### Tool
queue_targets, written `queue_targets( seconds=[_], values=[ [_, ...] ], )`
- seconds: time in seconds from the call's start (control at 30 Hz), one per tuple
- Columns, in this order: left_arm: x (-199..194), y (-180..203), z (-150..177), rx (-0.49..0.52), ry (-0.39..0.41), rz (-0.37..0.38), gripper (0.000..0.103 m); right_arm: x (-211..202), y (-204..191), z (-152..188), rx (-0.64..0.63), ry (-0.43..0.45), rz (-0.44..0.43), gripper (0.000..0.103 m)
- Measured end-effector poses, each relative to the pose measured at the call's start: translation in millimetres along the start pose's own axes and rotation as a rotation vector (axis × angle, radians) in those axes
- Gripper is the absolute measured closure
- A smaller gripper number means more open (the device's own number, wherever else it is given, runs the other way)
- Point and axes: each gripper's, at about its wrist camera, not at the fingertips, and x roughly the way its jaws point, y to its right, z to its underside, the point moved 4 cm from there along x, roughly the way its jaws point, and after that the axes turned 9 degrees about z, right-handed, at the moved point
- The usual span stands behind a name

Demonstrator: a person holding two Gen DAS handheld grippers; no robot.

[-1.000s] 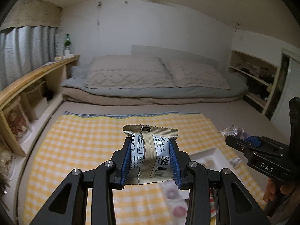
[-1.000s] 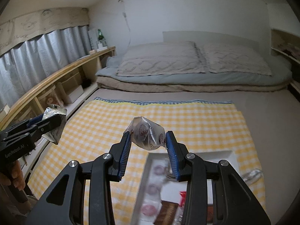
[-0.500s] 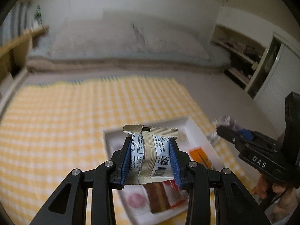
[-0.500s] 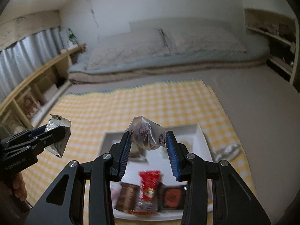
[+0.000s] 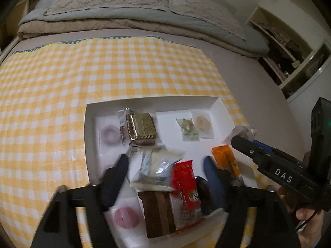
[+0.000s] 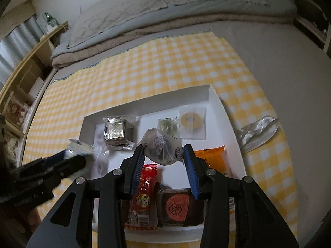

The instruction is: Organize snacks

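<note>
Over the tray (image 5: 89,136), your left gripper (image 5: 165,165) has just been opening, jaws wide, and its packet (image 5: 157,167) drops free between them. Your right gripper (image 6: 163,157) grips the clear pouch (image 6: 163,146); lower it over bare tray floor before releasing.

One readable word: "DAS"
I read white letters "DAS" on the right gripper (image 5: 244,142) body, lower right of my left camera view; print on the red packet (image 6: 143,192) is too blurred.
</note>
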Motion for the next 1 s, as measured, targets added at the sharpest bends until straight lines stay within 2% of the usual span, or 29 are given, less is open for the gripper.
queue_targets(
  seconds=[0.1,0.23,0.3,0.47,0.63,0.8,1.0],
  values=[
    [10,-1,1,0.020,0.003,-0.002,0.022,8,5,-2,0.026,-0.019,-0.006,0.058],
    [8,-2,12,0.063,0.019,-0.020,0.005,7,9,-4,0.041,-0.012,-0.007,0.036],
    [-2,-1,18,0.086,0.032,-0.029,0.000,3,10,-4,0.038,0.002,-0.012,0.033],
    [-25,4,26,0.111,0.071,-0.039,0.000,-13,13,-3,0.030,0.039,-0.014,0.017],
    [-53,5,35,0.109,0.093,-0.038,0.000,-44,18,-2,0.008,0.126,0.009,0.000],
    [-92,9,43,0.108,0.139,-0.033,0.000,-81,15,5,-0.034,0.200,0.029,0.000],
    [-137,13,64,0.115,0.192,-0.036,0.000,-125,0,23,-0.081,0.266,-0.004,0.000]
  ],
)
